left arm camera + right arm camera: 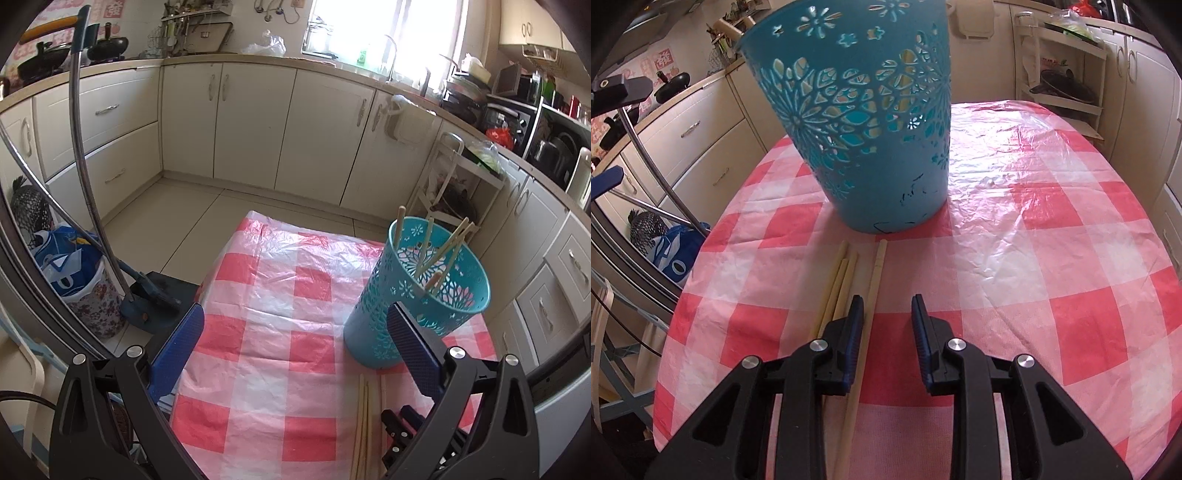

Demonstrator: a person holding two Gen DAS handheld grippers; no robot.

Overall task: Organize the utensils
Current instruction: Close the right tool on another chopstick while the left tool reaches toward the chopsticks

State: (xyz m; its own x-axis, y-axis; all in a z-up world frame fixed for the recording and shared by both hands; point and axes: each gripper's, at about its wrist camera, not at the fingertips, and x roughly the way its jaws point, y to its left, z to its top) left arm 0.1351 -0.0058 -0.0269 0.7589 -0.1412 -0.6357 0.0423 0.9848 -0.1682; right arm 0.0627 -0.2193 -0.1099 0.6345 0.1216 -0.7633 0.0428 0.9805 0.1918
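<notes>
A teal cut-out basket [417,295] [871,129] stands on the red-and-white checked tablecloth [1015,258] and holds several wooden chopsticks [439,254]. More chopsticks [838,288] lie flat in front of it. One single chopstick [873,295] lies on the cloth between the jaws of my right gripper [886,314], close to the left finger. That gripper is low over the cloth and open, its pads not pressing the stick. My left gripper [295,332] hovers higher, wide open and holding nothing, with the basket beside its right finger. The right gripper [400,415] shows beside the loose chopsticks [364,424].
Metal mop handles [85,184] and a blue bag [66,266] stand on the floor left of the table. A white shelf rack [1067,74] stands past the table's far right corner. Cream cabinets [258,122] line the walls. The cloth right of the basket is bare.
</notes>
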